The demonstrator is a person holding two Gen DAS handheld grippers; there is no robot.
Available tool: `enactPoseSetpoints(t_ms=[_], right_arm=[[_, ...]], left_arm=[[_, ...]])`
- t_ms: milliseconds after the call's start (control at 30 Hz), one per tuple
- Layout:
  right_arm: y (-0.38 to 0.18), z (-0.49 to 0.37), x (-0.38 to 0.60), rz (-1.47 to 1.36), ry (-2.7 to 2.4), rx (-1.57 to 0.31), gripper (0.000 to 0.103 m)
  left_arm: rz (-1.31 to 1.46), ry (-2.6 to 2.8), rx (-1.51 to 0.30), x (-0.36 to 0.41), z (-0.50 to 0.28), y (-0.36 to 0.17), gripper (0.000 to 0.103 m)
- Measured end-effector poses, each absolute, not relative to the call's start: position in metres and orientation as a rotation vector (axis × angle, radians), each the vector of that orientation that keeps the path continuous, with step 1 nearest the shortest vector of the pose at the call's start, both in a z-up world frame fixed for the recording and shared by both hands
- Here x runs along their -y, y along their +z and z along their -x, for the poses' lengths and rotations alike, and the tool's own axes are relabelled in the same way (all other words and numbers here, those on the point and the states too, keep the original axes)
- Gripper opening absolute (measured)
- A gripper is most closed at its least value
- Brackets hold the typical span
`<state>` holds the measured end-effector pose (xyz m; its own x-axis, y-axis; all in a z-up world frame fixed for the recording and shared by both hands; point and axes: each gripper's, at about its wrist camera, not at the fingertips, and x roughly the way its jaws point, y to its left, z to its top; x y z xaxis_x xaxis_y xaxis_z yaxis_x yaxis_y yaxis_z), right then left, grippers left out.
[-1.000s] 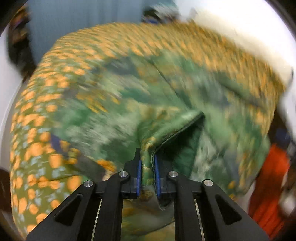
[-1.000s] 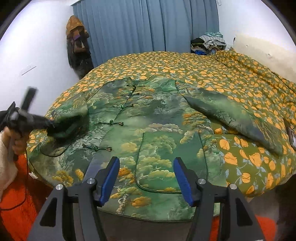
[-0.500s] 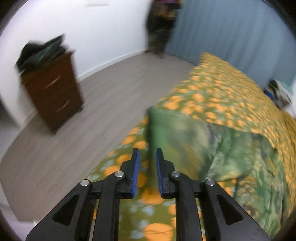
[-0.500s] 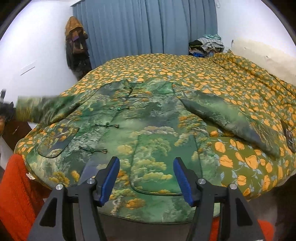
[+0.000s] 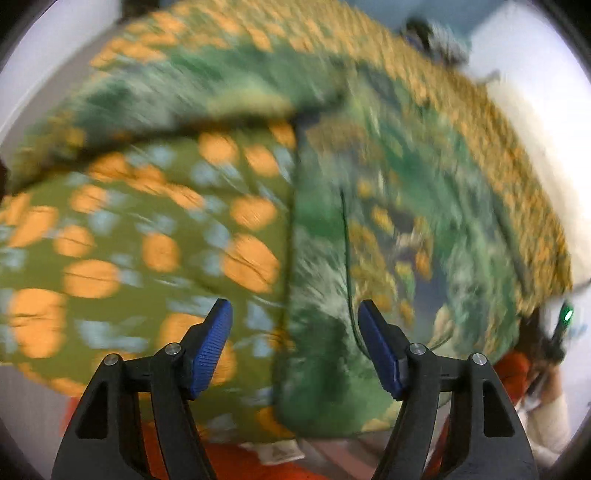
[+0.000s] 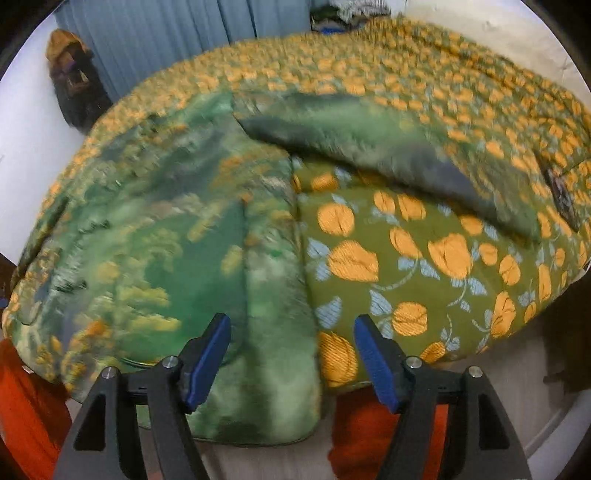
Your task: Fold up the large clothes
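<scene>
In the left wrist view the picture is smeared with motion. The left gripper [image 5: 295,350] fills the bottom of the frame, its blue pads [image 5: 212,349] standing wide apart; the jaws have just been opening, and nothing is pinched between them. Past the gap lies the side edge of the green jacket [image 5: 369,229], which runs from the lower centre up through the right half of the frame, one sleeve [image 5: 207,92] reaching across the upper left. The jacket lies on the bedspread [image 5: 122,236], olive with orange flowers, which fills the left half. At the far right edge a sleeved arm [image 5: 550,417] shows beside a small green light.

In the right wrist view the right gripper [image 6: 291,363] is at the bottom centre, its jaws also wide and just opened a little further, gripping nothing. The jacket [image 6: 166,236] covers the left half of the frame, and its hem corner hangs over the near edge of the bed, seen between and beyond the pads without touching them. The other sleeve [image 6: 388,147] stretches from the upper centre down towards the right, lying flat on the bedspread [image 6: 424,266]. Blue curtains [image 6: 177,33] hang at the upper left, with a dark hanging garment [image 6: 74,85] beside them. Orange cloth [image 6: 26,413] shows at the lower left and below the bed edge.
</scene>
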<state>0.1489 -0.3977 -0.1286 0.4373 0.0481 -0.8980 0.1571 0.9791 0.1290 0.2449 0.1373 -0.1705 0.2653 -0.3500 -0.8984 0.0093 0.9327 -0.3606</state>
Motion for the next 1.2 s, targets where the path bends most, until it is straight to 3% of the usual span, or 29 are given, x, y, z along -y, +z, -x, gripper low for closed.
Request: enactPoseSetpoints(t_ms=[133, 167, 200, 233, 267, 300, 367, 567, 633, 767, 833, 900, 933, 1000, 1100, 1200], right_arm=[[-0.147, -0.154, 0.391, -0.180, -0.007, -1.156, 0.071], [-0.151, -0.155, 0.390, -0.173, -0.003, -1.161, 0.071], [-0.154, -0.156, 0.391, -0.186, 0.002, -1.165, 0.071], [-0.158, -0.156, 0.394, -0.229, 0.022, -1.168, 0.071], [-0.160, -0.156, 0.398, -0.263, 0.040, -1.169, 0.066], [-0.161, -0.157, 0.398, -0.287, 0.057, -1.171, 0.049], [-0.161, -0.157, 0.395, -0.270, 0.078, -1.170, 0.033], [-0.146, -0.148, 0.380, -0.130, 0.050, -1.150, 0.015], [-0.146, -0.149, 0.386, -0.136, 0.050, -1.149, 0.015], [-0.147, -0.153, 0.385, -0.118, 0.031, -1.128, 0.021], [-0.141, -0.154, 0.383, -0.101, 0.008, -1.102, 0.036], [-0.131, -0.151, 0.380, -0.083, -0.020, -1.062, 0.062], [-0.124, -0.149, 0.379, -0.066, -0.046, -1.037, 0.065], [-0.111, -0.149, 0.370, -0.033, -0.081, -0.999, 0.069], [-0.093, -0.144, 0.354, 0.007, -0.129, -0.933, 0.078], [-0.077, -0.144, 0.337, 0.046, -0.188, -0.880, 0.080]], left_arm=[[0.299, -0.299, -1.362, -0.121, -0.248, -0.194, 0.072], [0.315, -0.312, -1.365, -0.119, -0.249, -0.196, 0.065], [0.330, -0.330, -1.364, -0.118, -0.248, -0.197, 0.045], [0.355, -0.356, -1.366, -0.117, -0.249, -0.199, 0.036], [0.369, -0.365, -1.359, -0.117, -0.244, -0.198, 0.028], [0.368, -0.366, -1.349, -0.115, -0.242, -0.196, 0.023], [0.348, -0.368, -1.331, -0.106, -0.235, -0.192, 0.018], [0.296, -0.363, -1.310, -0.097, -0.209, -0.187, 0.018], [0.273, -0.357, -1.307, -0.101, -0.209, -0.188, 0.020], [0.216, -0.301, -1.232, -0.103, -0.214, -0.171, 0.044], [0.183, -0.288, -1.166, -0.104, -0.209, -0.153, 0.052], [0.163, -0.271, -1.086, -0.106, -0.204, -0.132, 0.073], [0.148, -0.253, -1.038, -0.106, -0.201, -0.120, 0.079], [0.114, -0.198, -0.934, -0.104, -0.198, -0.098, 0.103], [0.106, -0.100, -0.806, -0.103, -0.199, -0.077, 0.102], [0.107, -0.057, -0.769, -0.094, -0.210, -0.075, 0.102]])
